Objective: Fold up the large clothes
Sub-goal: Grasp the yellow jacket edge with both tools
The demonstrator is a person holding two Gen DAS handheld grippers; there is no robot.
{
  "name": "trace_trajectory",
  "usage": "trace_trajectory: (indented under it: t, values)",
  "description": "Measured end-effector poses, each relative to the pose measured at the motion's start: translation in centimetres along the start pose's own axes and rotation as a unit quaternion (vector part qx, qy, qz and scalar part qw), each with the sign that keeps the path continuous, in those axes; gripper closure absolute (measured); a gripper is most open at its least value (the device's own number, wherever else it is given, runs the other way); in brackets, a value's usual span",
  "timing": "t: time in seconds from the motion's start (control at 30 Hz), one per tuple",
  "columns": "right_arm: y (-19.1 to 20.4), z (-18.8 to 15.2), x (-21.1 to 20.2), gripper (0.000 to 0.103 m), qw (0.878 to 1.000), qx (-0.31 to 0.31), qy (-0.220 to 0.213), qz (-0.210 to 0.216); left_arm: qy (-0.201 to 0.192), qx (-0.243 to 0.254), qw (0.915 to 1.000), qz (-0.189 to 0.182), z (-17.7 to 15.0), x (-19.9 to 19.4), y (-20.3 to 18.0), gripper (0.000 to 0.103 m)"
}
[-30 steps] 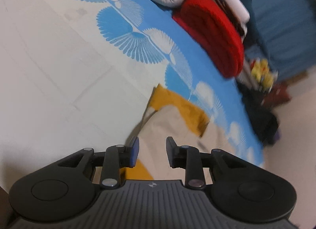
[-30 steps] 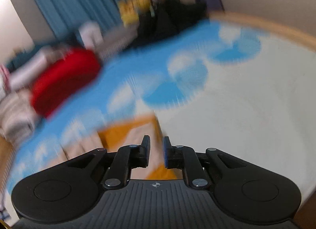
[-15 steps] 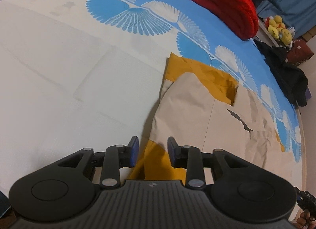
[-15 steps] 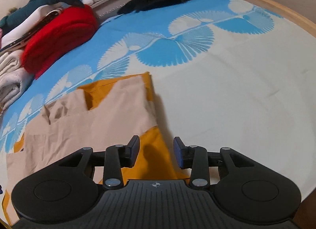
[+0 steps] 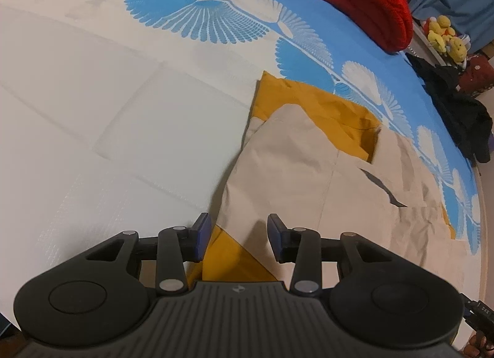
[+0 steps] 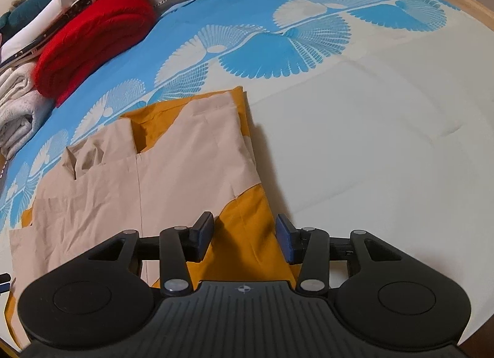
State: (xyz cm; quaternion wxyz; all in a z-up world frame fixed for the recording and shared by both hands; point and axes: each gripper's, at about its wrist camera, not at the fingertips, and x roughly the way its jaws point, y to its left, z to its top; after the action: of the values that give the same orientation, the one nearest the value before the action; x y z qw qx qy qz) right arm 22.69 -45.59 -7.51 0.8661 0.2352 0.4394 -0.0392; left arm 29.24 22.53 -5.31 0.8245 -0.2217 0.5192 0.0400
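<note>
While the garment (image 5: 296, 166) lay flat on the bedspread (image 5: 123, 117), a beige and mustard piece partly folded over itself, both grippers hung low above its near edge. The left gripper (image 5: 239, 236) stood part-way apart, its jaws having just been opening, with a mustard corner and the beige hem showing between the blue pads (image 5: 202, 236), which did not press on the cloth. In the right wrist view the same garment (image 6: 173, 166) stretched away to the left and ahead, and the right gripper (image 6: 245, 239) framed the mustard strip along its right edge; those jaws had also just been opening and stood moderately wide, clamping nothing. Farther up the bed, well apart from the garment, sat a folded red blanket (image 6: 92, 40) beside folded grey towels (image 6: 15, 111).
</note>
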Motion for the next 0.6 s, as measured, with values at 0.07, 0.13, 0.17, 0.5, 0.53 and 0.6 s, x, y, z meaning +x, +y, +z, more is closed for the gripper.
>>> trace_trajectory:
  t: [0.07, 0.13, 0.17, 0.5, 0.53, 0.6]
  values:
    - [0.1, 0.0, 0.1, 0.057, 1.000, -0.002, 0.001, -0.001, 0.001, -0.005, 1.0000, 0.004, 0.1, 0.2, 0.1, 0.058]
    - [0.3, 0.0, 0.3, 0.057, 1.000, -0.007, 0.001, -0.004, 0.001, -0.010, 0.9999, 0.006, 0.1, 0.3, 0.2, 0.058]
    - [0.4, -0.1, 0.3, 0.057, 1.000, -0.009, 0.001, -0.004, 0.002, -0.010, 0.9999, 0.006, 0.2, 0.4, 0.2, 0.058]
    - [1.6, -0.3, 0.0, 0.096, 0.998, -0.057, -0.010, -0.002, 0.000, 0.022, 0.9997, 0.014, -0.2, 0.9, -1.2, 0.092]
    - [1.7, -0.2, -0.2, 0.097, 0.998, -0.063, -0.014, -0.002, -0.008, 0.033, 0.9993, 0.016, -0.2, 0.6, -1.5, 0.099]
    - [2.3, -0.2, -0.9, 0.100, 0.996, -0.079, -0.032, 0.001, -0.039, 0.052, 0.9977, 0.017, -0.2, -0.5, -2.1, 0.101]
